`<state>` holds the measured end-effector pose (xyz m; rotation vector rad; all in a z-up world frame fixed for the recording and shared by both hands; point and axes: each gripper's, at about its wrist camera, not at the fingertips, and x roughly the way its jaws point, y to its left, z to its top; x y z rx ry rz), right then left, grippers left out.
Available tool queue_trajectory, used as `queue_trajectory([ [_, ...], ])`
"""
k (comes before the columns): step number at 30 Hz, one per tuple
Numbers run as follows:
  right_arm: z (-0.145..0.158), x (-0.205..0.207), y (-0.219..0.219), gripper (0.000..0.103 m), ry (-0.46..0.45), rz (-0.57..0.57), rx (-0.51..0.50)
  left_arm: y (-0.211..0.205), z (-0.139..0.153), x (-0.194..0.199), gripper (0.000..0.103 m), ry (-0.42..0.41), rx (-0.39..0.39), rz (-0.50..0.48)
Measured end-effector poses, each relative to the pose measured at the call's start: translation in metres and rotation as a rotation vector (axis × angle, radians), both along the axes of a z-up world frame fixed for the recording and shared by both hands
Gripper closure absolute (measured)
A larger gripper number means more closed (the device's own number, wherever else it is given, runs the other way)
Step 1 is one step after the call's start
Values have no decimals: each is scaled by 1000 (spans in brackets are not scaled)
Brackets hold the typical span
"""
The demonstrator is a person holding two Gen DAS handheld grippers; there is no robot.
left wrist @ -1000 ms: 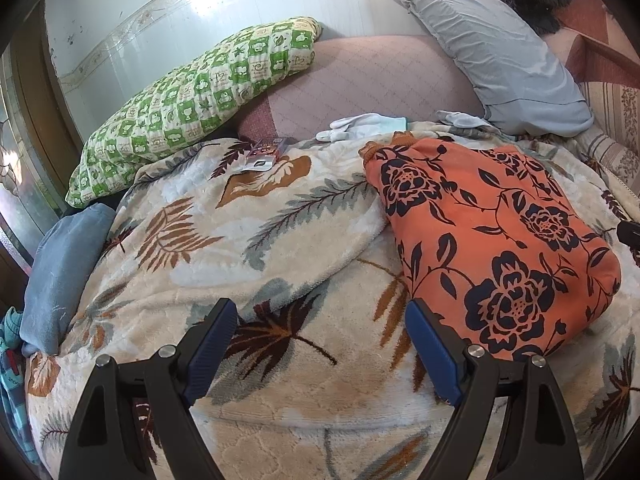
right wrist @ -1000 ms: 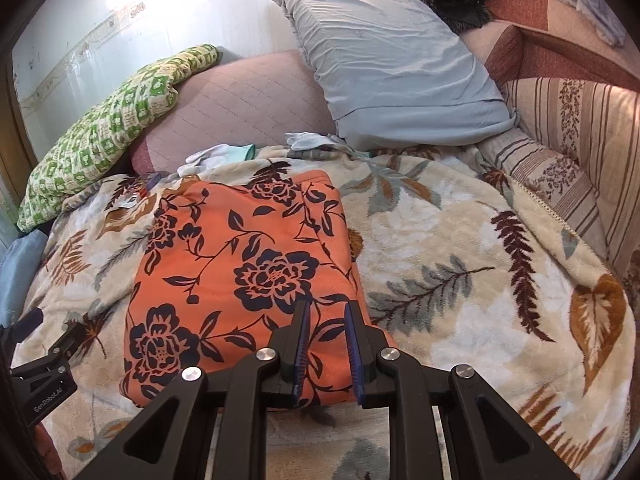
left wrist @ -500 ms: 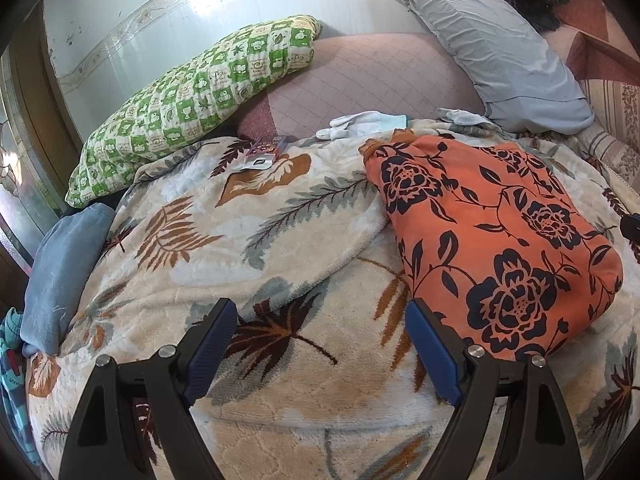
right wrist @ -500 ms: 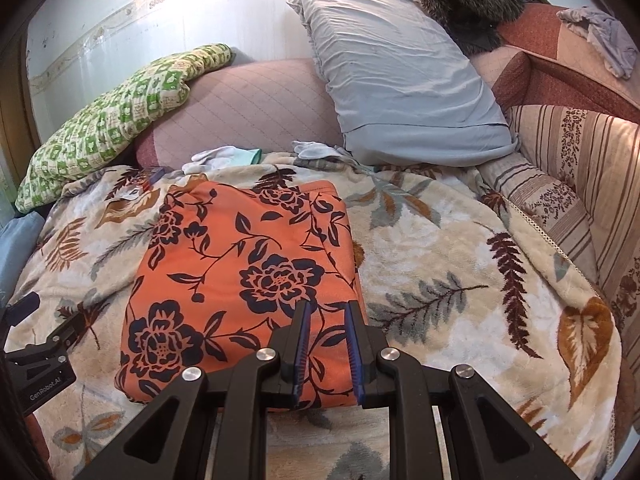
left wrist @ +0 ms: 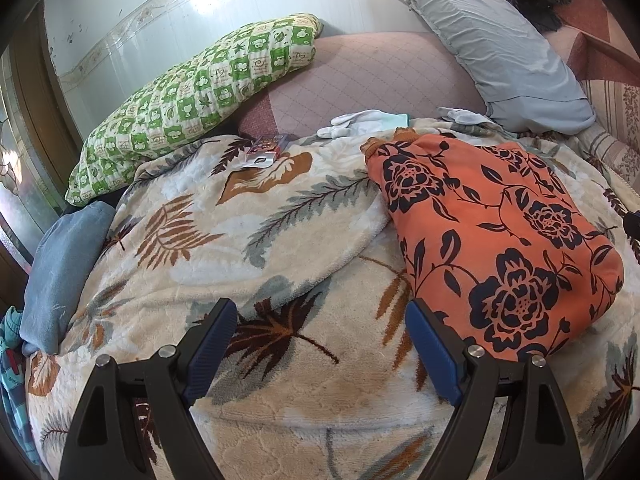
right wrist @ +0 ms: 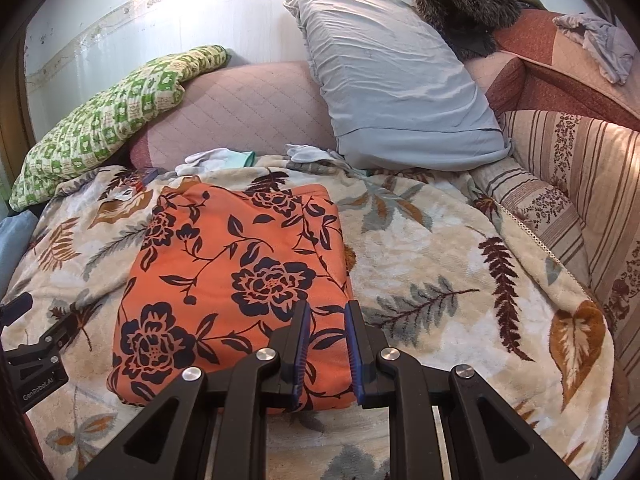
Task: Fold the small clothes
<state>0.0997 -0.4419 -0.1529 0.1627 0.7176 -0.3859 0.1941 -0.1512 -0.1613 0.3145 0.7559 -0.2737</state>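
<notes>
An orange garment with dark blue flowers (right wrist: 232,280) lies folded flat on the leaf-patterned blanket (right wrist: 432,264). It also shows at the right of the left wrist view (left wrist: 492,232). My right gripper (right wrist: 326,344) hovers over the garment's near right corner, its jaws a narrow gap apart with nothing between them. My left gripper (left wrist: 320,344) is wide open and empty above the blanket (left wrist: 224,248), left of the garment. It shows at the left edge of the right wrist view (right wrist: 32,352).
A green checked pillow (left wrist: 192,96), a pink cushion (right wrist: 248,108) and a grey pillow (right wrist: 396,80) line the back. White gloves (left wrist: 360,122) and a small packet (left wrist: 266,150) lie near them. A blue cloth (left wrist: 60,264) hangs at the left. A striped sofa arm (right wrist: 580,184) borders the right.
The right gripper has pulled back and risen a little from the garment, which now looks smaller in its view. The left gripper has barely moved.
</notes>
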Motion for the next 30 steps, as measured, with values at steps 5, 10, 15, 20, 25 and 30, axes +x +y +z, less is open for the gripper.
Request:
queue_trajectory([
  [5,2,2,13,83,-6,52,-17,1,-1,2,17,2,4,7],
  [10,4,6,28,83,-11,89,-32,5,-1,3,17,2,5,19],
  [15,7,8,45,83,-20,117,-71,14,3,6,17,0,-7,41],
  [20,8,11,58,83,-12,139,-113,22,6,8,17,-2,-19,57],
  [25,8,12,67,83,-13,156,-144,25,8,8,17,-3,-26,63],
  [30,9,12,68,83,-12,157,-145,24,8,7,17,-6,-21,57],
])
